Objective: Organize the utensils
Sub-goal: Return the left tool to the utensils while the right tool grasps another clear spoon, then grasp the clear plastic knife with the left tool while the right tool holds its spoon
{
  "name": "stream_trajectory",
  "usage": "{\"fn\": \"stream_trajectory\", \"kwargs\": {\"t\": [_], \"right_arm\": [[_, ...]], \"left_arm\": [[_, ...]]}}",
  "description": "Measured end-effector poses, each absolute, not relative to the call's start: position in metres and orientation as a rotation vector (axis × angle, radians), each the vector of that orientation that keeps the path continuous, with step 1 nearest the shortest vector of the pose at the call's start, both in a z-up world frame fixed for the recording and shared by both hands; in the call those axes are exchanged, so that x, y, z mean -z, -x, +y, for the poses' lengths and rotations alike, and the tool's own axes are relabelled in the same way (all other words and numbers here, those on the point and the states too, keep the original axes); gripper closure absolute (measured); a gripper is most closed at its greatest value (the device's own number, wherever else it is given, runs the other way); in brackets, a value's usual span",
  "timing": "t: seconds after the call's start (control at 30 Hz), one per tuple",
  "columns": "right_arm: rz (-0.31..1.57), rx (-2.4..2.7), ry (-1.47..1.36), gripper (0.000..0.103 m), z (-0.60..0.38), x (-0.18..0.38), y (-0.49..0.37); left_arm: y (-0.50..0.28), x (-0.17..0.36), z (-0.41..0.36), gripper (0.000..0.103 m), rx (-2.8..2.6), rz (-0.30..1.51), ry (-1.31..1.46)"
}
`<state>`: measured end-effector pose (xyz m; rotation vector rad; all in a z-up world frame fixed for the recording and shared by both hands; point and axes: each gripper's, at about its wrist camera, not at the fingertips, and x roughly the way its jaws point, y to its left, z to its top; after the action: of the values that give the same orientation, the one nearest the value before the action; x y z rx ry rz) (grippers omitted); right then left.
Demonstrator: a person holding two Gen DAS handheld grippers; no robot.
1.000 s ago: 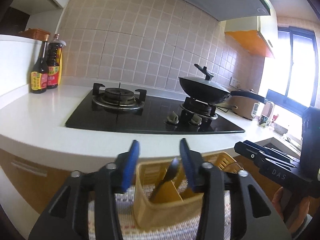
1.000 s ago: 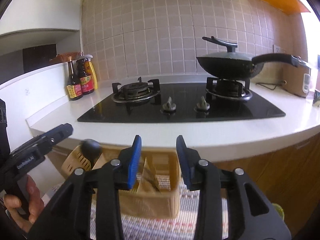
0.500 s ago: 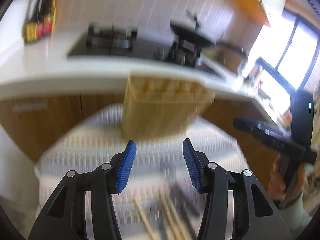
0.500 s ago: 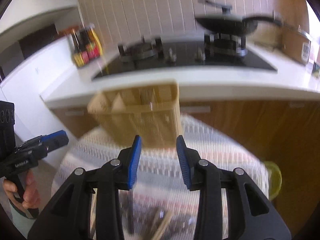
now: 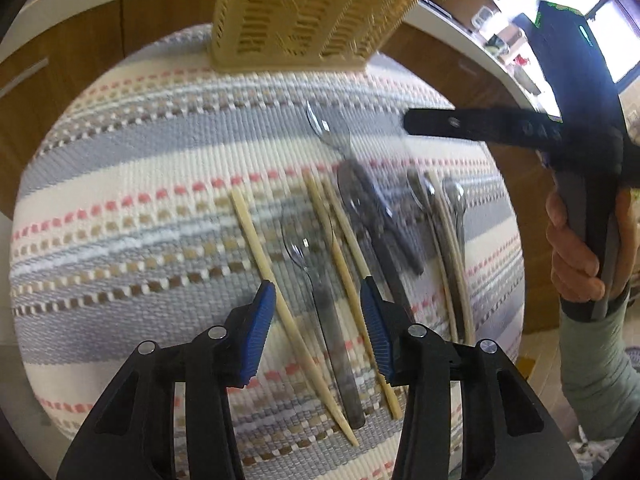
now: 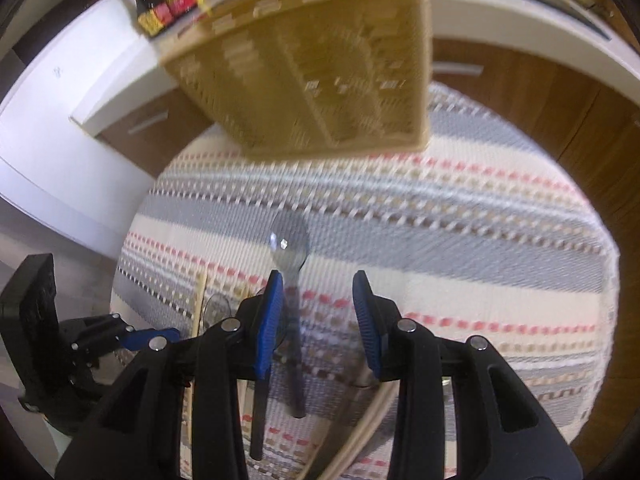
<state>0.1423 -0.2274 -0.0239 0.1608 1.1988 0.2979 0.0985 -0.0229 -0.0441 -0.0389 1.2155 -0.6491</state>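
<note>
Clear plastic spoons [image 5: 316, 280] and pale wooden chopsticks [image 5: 280, 300] lie side by side on the striped bench [image 5: 120, 208], with the tan slotted caddy [image 5: 304, 16] at twelve o'clock. Both the left tool [image 5: 318, 304] and right tool [image 6: 318, 312] gape wide and empty. A second ago they faced the stove; now they look down on the utensils.

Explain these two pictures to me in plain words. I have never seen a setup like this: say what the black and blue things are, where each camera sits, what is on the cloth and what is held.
No robot here: a person holds a handheld gripper in each hand. Each picture comes from a fisheye camera on one gripper, looking along its blue-padded fingers. One view shows the left gripper, the other the right gripper; both are open and hold nothing. Below lies a striped cloth with loose chopsticks, clear plastic spoons and some darker utensils, blurred. At the far edge stands a yellow slotted utensil basket. The person's right hand shows at the side of the left view.
</note>
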Motion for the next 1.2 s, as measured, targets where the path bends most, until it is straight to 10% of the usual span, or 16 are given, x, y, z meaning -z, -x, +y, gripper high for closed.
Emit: {"fn": "stream_trajectory", "kwargs": {"t": [1.2], "right_arm": [[1.330,-0.279,0.116,0.092,-0.145,0.072,-0.167]], "left_arm": [[-0.086,0.059,-0.109,0.070,0.476,1.158,-0.394]]}}
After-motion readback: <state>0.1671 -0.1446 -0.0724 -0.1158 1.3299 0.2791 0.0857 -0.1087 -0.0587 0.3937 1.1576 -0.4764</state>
